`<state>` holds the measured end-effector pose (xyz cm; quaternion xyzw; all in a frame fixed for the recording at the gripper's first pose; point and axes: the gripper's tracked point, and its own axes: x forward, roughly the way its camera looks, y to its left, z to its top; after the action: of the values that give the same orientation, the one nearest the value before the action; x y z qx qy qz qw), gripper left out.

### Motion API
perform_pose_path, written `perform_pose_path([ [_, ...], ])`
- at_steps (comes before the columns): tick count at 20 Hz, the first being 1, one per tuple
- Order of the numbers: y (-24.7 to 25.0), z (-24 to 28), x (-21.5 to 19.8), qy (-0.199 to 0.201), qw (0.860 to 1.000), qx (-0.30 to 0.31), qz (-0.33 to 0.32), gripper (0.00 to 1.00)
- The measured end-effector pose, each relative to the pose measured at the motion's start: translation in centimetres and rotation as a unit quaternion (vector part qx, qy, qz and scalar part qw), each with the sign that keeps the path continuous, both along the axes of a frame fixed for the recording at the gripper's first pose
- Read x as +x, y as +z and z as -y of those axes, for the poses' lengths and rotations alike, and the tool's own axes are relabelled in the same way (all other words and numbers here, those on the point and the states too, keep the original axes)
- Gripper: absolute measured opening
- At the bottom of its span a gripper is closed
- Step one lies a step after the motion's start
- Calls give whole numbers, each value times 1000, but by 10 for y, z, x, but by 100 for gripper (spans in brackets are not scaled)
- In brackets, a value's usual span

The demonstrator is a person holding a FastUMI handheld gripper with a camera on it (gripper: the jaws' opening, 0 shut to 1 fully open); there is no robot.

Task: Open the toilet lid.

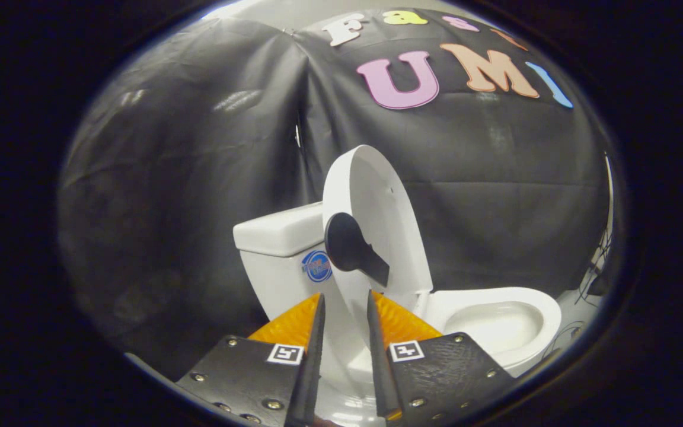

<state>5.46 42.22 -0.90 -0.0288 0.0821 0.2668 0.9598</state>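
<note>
The booth's black cloth wall (187, 178) hangs creased behind everything, from about nine o'clock round to three o'clock.

In front of it stands a white toilet (495, 320). Its tank (279, 234) sits at about ten o'clock from the tool, with a round blue sticker (316, 265) on its front face. The open bowl (498, 323) lies at about three o'clock from the fingertips, its rim bare.

The toilet lid (377, 225) is raised, standing nearly upright at twelve o'clock from the tool, just beyond the fingertips. It leans slightly back toward the tank and hides part of the tank's right end. Its lower end narrows down into the gap between the two fingers.

A dark handle-like piece (350, 243) is fixed on the lid's near face, just above the fingertips, rounded at its upper left and running to a squared end at its lower right.

The tool (344, 305) is narrowly parted, with the lid's lower edge showing in the slot between the fingers; whether either finger touches the lid cannot be told. Each finger carries a small square marker (285, 354).

A few thin cables (593, 273) trail by the wall at about three o'clock, beyond the bowl.
</note>
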Motion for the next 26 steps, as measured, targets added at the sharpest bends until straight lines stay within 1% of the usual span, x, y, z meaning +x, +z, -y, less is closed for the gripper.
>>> perform_pose_path([
  [2,4,3,0,-1,1000,6,-3,40],
  [3,4,0,-4,8,1000,11,-5,41],
  [5,9,6,-6,6,1000,12,-4,52],
  [8,17,16,-7,-1,1000,6,2,52],
  [10,18,19,-8,7,1000,0,1,70],
  [12,26,32,-12,2,1000,-5,8,87],
  [17,46,67,-7,-15,1000,15,11,88],
  [19,52,76,-8,-10,1000,28,8,92],
  [25,67,115,-1,-40,999,25,19,93],
  [26,69,125,1,-53,998,21,24,94],
])
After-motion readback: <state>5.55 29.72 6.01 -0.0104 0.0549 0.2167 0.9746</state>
